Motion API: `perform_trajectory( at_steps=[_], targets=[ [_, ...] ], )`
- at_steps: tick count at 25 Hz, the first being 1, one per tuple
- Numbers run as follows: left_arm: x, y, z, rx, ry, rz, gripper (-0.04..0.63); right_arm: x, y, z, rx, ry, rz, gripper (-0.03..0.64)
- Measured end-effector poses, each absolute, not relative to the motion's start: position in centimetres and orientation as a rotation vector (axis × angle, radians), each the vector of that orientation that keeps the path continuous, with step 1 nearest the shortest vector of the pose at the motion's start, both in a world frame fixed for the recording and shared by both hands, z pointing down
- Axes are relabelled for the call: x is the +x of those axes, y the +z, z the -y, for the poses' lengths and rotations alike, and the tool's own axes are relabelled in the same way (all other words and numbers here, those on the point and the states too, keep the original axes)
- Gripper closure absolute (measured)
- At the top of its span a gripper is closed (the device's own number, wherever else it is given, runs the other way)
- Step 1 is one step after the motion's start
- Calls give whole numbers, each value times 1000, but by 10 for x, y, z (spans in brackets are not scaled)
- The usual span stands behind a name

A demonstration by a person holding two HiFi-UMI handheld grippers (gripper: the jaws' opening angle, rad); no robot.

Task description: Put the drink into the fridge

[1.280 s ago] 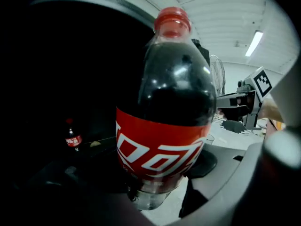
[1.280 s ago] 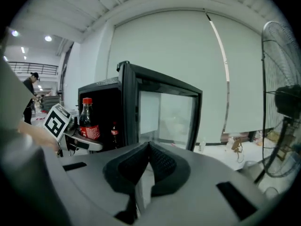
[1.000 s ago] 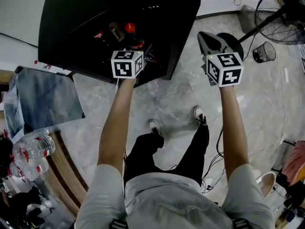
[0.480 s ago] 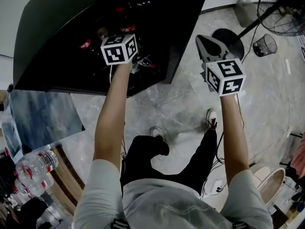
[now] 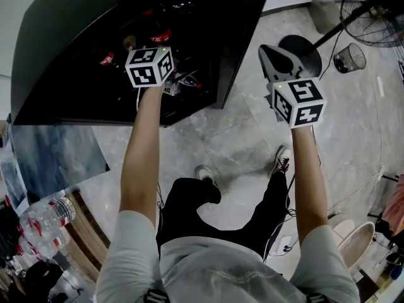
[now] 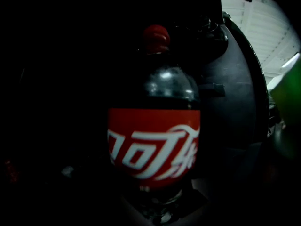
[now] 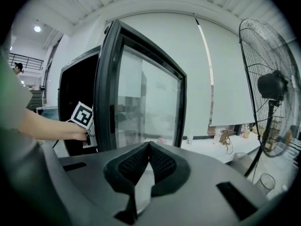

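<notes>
A cola bottle (image 6: 154,142) with a red cap and red label stands upright and fills the left gripper view, with the dark fridge interior around it. My left gripper (image 5: 153,59) reaches into the black fridge (image 5: 76,36) and is shut on the bottle; its jaws are lost in the dark. In the right gripper view the left gripper (image 7: 83,118) shows at the fridge opening, behind the open glass door (image 7: 141,93). My right gripper (image 5: 278,60) hangs outside the fridge to the right of the door, over the floor. The right gripper (image 7: 149,147) is shut with nothing in it.
Other red-labelled bottles (image 5: 106,59) stand inside the fridge. A standing fan (image 5: 372,8) and a mesh waste bin (image 5: 349,59) are at the far right. Water bottles (image 5: 44,216) lie beside a low table (image 5: 50,150) at the lower left. The person's feet are on the marble floor (image 5: 227,137).
My left gripper has pushed forward into the fridge with the cola bottle, and the person has stepped closer. The right gripper has hardly moved.
</notes>
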State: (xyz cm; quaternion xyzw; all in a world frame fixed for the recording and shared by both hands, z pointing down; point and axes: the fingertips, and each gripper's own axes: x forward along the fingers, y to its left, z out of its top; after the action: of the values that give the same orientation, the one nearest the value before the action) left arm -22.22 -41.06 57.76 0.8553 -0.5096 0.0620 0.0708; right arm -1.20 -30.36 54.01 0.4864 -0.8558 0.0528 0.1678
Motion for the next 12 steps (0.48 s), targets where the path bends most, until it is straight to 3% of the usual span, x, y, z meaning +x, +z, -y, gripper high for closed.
perform_trajectory(
  at_steps=[12],
  targets=[
    [-242, 589, 388, 2379, 306, 1557, 265, -8, 512, 299, 1286, 126, 2439, 615]
  ],
)
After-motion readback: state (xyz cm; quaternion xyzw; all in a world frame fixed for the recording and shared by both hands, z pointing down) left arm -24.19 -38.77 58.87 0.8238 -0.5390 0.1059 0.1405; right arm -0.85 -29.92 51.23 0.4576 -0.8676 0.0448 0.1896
